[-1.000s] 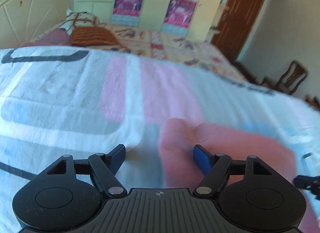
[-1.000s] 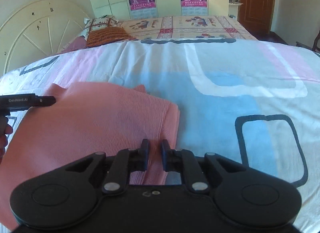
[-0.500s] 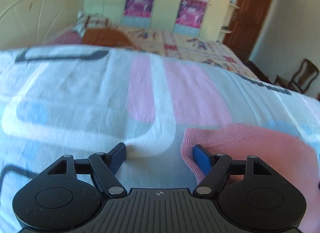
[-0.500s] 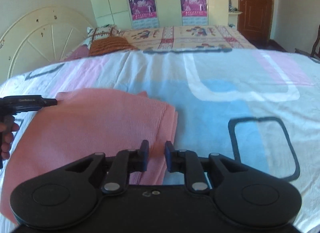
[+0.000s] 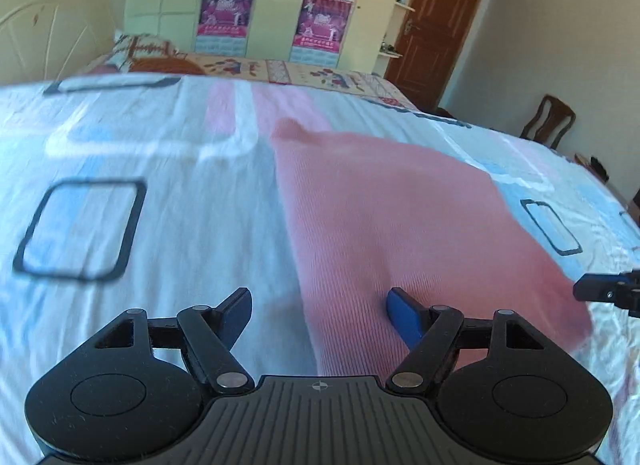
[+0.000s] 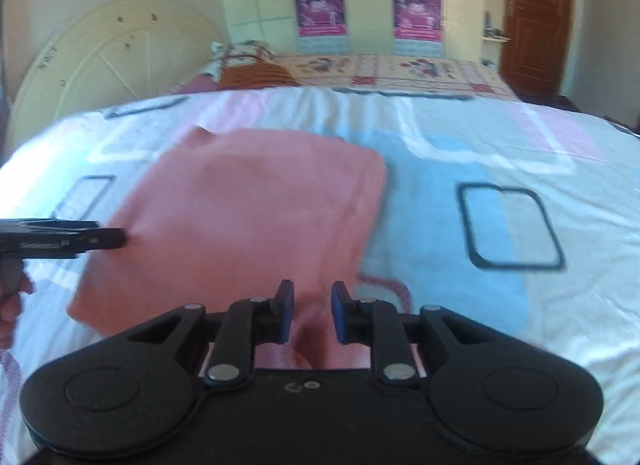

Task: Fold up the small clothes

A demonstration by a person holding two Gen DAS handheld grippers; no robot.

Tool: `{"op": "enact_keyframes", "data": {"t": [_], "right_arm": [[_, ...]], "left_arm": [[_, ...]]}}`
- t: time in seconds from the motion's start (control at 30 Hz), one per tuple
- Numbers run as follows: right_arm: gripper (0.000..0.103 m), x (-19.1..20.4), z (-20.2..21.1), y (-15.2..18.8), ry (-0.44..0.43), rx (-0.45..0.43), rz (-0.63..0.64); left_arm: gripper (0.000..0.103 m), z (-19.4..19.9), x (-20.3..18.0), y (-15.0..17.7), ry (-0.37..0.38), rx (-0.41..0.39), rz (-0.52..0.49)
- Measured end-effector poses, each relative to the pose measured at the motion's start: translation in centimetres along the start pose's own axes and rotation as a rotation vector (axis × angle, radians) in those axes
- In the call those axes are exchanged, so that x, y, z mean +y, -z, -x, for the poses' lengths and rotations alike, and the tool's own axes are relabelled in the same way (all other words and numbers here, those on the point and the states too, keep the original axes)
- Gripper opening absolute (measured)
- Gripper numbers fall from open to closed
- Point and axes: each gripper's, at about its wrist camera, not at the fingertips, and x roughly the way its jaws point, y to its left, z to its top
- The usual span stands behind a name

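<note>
A pink knit garment (image 5: 400, 217) lies flat on the patterned bedsheet (image 5: 120, 169); it also shows in the right wrist view (image 6: 248, 217). My left gripper (image 5: 320, 311) is open and empty, its fingers straddling the garment's near left edge. My right gripper (image 6: 312, 311) is partly open at the garment's near right corner, with pink cloth (image 6: 316, 329) between its fingers. The right gripper's tip shows at the right edge of the left wrist view (image 5: 600, 291). The left gripper's tip shows at the left of the right wrist view (image 6: 80, 239).
A cream headboard (image 6: 100, 65) stands at the far left. Pillows (image 6: 252, 69) and a floral cover (image 6: 400, 69) lie behind. A wardrobe with posters (image 5: 276, 5), a brown door (image 5: 436, 37) and a wooden chair (image 5: 550, 121) line the back and right.
Both grippers pulled back toward the near edge of the garment, so more of it shows. The right gripper's fingers opened wider around the cloth. The left gripper stayed open.
</note>
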Motion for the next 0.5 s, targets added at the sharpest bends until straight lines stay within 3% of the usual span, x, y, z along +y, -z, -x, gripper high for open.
{"op": "enact_keyframes", "data": {"t": [0.13,0.17,0.2,0.23,0.3,0.43,0.5], "right_arm": [[0.028,-1.5,-0.3,1.0,-0.112,0.015,-0.172],[0.020,-1.7,-0.9,1.3,-0.129,0.022,-0.198],[0.005,-2.0,-1.6,1.7,-0.139,0.032,-0.227],[0.004,-2.8,-2.3,2.2,-0.123,0.059,-0.284],[0.003,-4.9,-2.4,4.4,-0.191,0.066,-0.480],[0.000,-4.6,-2.5,5.4,-0.188,0.067,-0.468],[0.006,-3.8,-1.8,4.3,-0.149,0.074,-0.415]], "left_arm": [[0.074,0.2,0.3,0.9,-0.035,0.024,-0.026],[0.074,0.0,0.4,0.9,-0.043,0.033,-0.029],[0.075,-0.3,0.5,0.9,-0.054,0.041,-0.040],[0.077,-0.3,0.4,1.0,-0.070,0.041,-0.059],[0.078,-0.5,0.1,1.3,-0.082,0.045,-0.079],[0.079,0.0,0.7,1.7,-0.081,0.058,-0.050],[0.079,1.6,0.4,1.4,-0.102,0.035,-0.058]]}}
